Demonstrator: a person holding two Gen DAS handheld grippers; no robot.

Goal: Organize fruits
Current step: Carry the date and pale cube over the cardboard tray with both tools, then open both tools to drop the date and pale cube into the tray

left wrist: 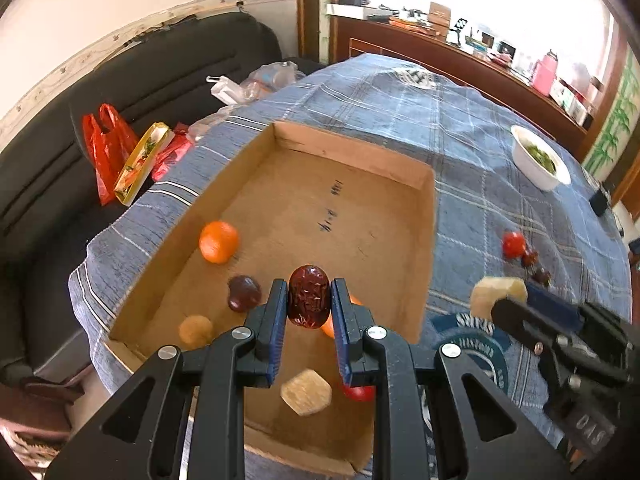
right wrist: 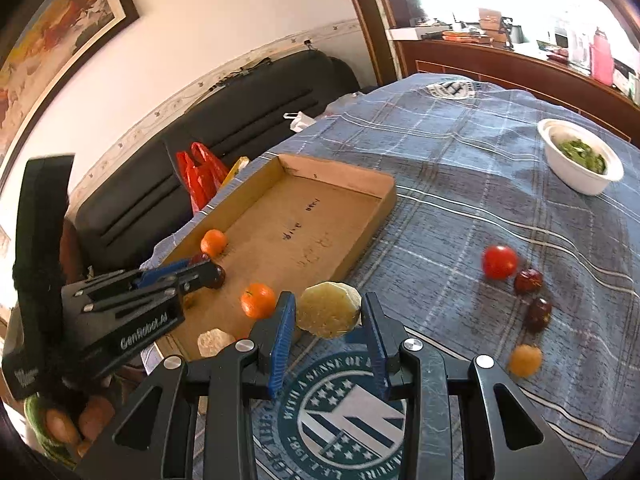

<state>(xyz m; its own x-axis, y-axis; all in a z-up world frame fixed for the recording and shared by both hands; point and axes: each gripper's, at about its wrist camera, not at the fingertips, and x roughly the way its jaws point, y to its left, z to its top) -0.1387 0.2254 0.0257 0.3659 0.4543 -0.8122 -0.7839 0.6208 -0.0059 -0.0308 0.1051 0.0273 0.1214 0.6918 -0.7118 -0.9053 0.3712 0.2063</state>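
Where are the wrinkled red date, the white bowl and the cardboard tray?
Red date (left wrist: 309,296): left wrist view, its wrinkled middle.
White bowl (right wrist: 576,182): right wrist view, its outer wall.
Cardboard tray (left wrist: 427,240): left wrist view, its right wall.

A cardboard tray (right wrist: 362,208) lies on the table (right wrist: 460,200), with a sofa (right wrist: 240,108) behind its left side. Inside the tray, near its front end, lie two oranges (right wrist: 214,243), a date (left wrist: 244,293) and a pale chunk (left wrist: 306,392). To the tray's right on the table lie a tomato (right wrist: 499,262), two more dates (right wrist: 528,281) and, farther back, a bowl (right wrist: 580,162).
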